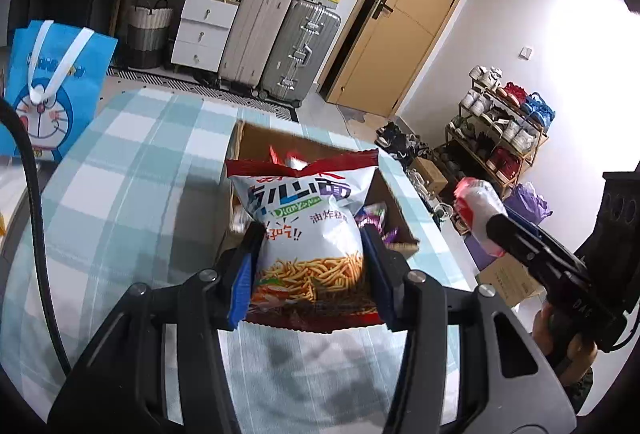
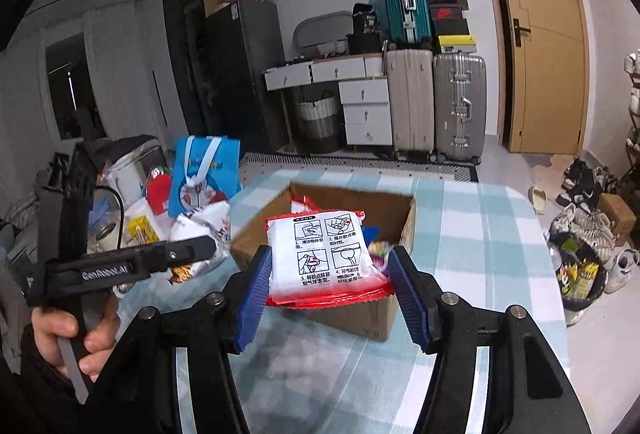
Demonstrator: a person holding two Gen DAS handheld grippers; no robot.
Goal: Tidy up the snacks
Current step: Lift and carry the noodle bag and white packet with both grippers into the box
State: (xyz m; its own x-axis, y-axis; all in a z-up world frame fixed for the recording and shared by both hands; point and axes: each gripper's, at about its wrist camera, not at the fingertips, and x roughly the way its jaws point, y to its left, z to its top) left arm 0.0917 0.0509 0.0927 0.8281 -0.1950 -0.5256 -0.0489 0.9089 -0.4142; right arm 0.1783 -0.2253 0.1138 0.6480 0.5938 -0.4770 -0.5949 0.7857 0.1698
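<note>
My left gripper [image 1: 310,266] is shut on a white and red bag of fried noodle snacks [image 1: 308,234] and holds it above the near edge of an open cardboard box [image 1: 256,138]. My right gripper [image 2: 330,274] is shut on a flat red and white packet with printed instruction pictures [image 2: 326,254], held over the same box [image 2: 352,318]. Several snack packs lie inside the box [image 2: 378,248]. The right gripper with its packet shows at the right in the left wrist view [image 1: 480,210]. The left gripper shows at the left in the right wrist view [image 2: 200,246].
The box stands on a table with a blue checked cloth [image 1: 132,170]. A blue Doraemon bag [image 1: 52,90] stands at the table's left. More snacks and clutter [image 2: 192,230] lie left of the box. Suitcases [image 2: 436,102], drawers and a door stand behind; shoes lie on the right.
</note>
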